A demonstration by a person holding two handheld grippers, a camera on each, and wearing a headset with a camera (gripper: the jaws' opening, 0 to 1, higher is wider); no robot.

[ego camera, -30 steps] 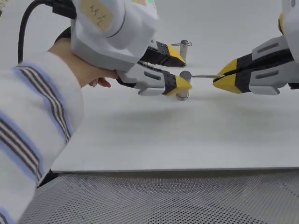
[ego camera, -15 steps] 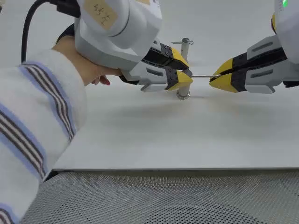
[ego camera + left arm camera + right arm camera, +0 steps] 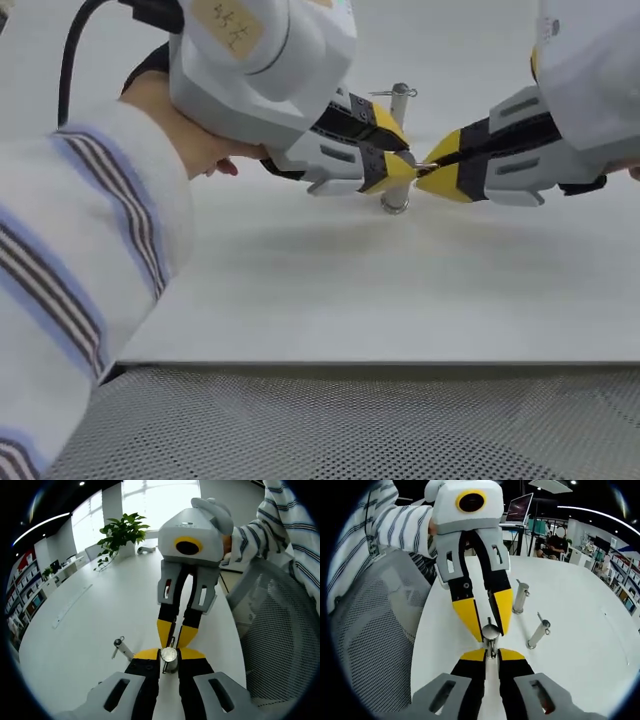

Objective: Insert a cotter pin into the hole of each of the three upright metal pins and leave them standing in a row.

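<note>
The left gripper (image 3: 403,162) has its jaws pinched on the near metal pin (image 3: 394,203), which stands upright on the white desk (image 3: 330,290). In the left gripper view the pin's round top sits squarely between the yellow tips. Facing it from the opposite side of that pin, the right gripper (image 3: 430,172) has its jaws pressed together on a cotter pin (image 3: 492,652) — a thin wire running from the tips to the pin's upper shaft, mostly hidden by the jaws. The two sets of yellow tips almost meet at the pin. Whether the wire has passed through the hole cannot be told.

Beyond the near metal pin, on the side away from the person, a second metal pin (image 3: 521,597) and a third metal pin (image 3: 538,631) stand on the desk, apart from each other — each with its own cotter pin seated in the hole near its top.

Left of the near metal pin, a hand (image 3: 175,135) in a striped sleeve (image 3: 80,280) grips the left gripper's body.
</note>
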